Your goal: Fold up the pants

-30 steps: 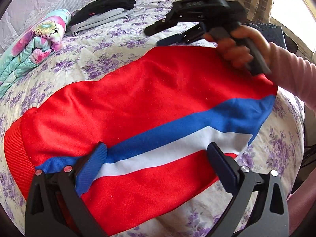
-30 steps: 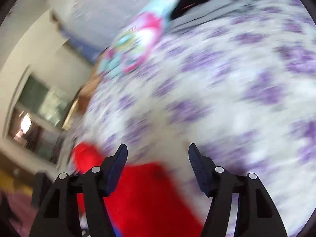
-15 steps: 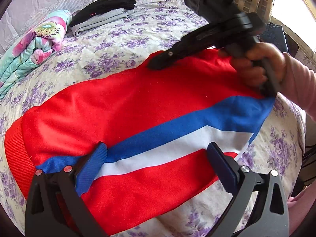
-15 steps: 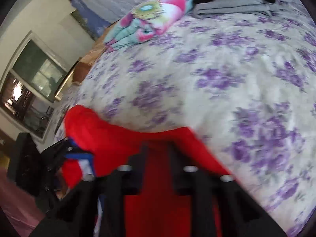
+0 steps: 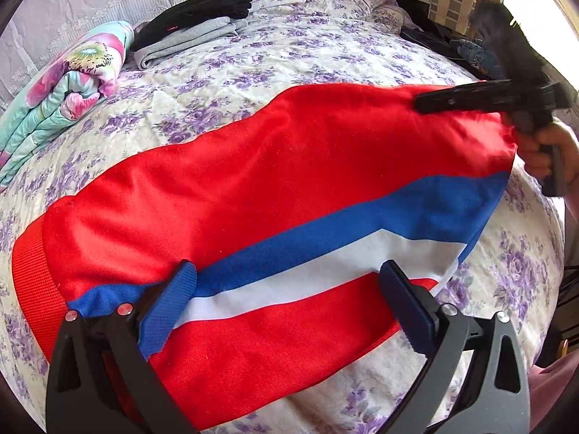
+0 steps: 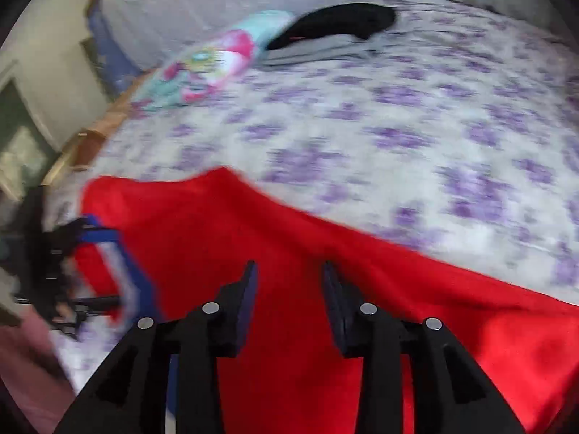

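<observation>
Red pants (image 5: 253,181) with a blue and a white side stripe lie flat across the flowered bed, waistband at the left. My left gripper (image 5: 289,289) is open, its fingers spread over the striped near edge. My right gripper (image 5: 419,103) shows at the far right end of the pants, low over the red cloth. In the right wrist view the pants (image 6: 307,235) fill the lower frame and my right gripper (image 6: 289,271) hovers over them with a narrow gap between its fingers, holding nothing. The left gripper (image 6: 72,271) shows there blurred at the left.
A folded flowered quilt (image 5: 68,83) lies at the bed's far left. Folded black and grey clothes (image 5: 191,25) sit beside it. Dark items (image 5: 470,50) lie at the bed's far right corner. The bedspread (image 5: 307,50) stretches beyond the pants.
My right gripper has swung right and down to the far end of the pants, and its fingers have narrowed. My left gripper and the pants have not moved.
</observation>
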Motion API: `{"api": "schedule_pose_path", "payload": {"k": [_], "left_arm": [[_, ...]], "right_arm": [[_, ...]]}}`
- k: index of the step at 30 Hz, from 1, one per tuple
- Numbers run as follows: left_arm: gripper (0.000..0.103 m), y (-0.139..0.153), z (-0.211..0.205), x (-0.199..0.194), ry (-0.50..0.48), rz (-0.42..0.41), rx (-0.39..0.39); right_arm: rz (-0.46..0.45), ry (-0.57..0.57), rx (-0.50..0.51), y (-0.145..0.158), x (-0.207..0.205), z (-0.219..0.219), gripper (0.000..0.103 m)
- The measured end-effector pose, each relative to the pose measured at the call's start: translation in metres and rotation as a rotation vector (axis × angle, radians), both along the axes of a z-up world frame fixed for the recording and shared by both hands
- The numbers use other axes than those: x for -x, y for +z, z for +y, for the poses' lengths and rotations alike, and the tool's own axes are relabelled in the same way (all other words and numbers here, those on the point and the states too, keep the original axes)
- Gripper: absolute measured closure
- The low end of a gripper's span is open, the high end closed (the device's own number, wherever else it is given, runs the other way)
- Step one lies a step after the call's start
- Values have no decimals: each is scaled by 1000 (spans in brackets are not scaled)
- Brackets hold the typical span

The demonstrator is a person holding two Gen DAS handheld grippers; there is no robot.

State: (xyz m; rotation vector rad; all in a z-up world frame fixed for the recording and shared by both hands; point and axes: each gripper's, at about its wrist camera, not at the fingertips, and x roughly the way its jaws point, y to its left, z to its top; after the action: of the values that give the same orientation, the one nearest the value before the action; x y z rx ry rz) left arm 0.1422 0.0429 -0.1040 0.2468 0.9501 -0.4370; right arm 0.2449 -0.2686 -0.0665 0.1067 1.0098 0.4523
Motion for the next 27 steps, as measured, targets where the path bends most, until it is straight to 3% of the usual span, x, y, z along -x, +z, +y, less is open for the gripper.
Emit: {"api": "schedule_pose_path", "payload": {"k": [2, 3, 4, 7, 10, 12, 15, 17, 19, 22, 25, 27], "left_arm": [[5, 2, -1, 0, 15, -2, -25], [5, 6, -2, 2, 39, -18, -66], [5, 12, -4, 5, 57, -44, -98], [5, 41, -19, 17, 48, -121, -73], [5, 56, -55, 21, -26, -131, 11], [5, 42, -86, 14, -61, -82, -17], [4, -1, -115, -8, -9, 46, -149], [4, -4, -111, -11, 28, 44, -99], [4, -3, -103, -13, 37, 74, -70], [4, -4, -99, -11, 46, 61, -53], [4, -7, -101, -5, 57, 11, -47], [4, -9, -98, -3, 61, -10, -28]], "right_arm": [[-43, -98, -87, 14, 10, -29, 77], [-71, -83, -112, 22, 17, -31, 65], [-93, -51, -133, 28, 24, -31, 62], [-67, 50, -140, 28, 31, -14, 62], [-21, 104, -29, 11, 26, 7, 63], [-12, 98, 65, -5, 18, 17, 64], [-65, 59, 85, -1, 12, 12, 71], [-124, -48, 74, 14, 13, -9, 69], [-193, -132, 47, 31, 19, -35, 56], [-182, -124, -44, 45, 30, -71, 56], [-107, -83, 66, 28, 33, -84, 57], [-71, -125, 162, 7, 23, -90, 60]]}}
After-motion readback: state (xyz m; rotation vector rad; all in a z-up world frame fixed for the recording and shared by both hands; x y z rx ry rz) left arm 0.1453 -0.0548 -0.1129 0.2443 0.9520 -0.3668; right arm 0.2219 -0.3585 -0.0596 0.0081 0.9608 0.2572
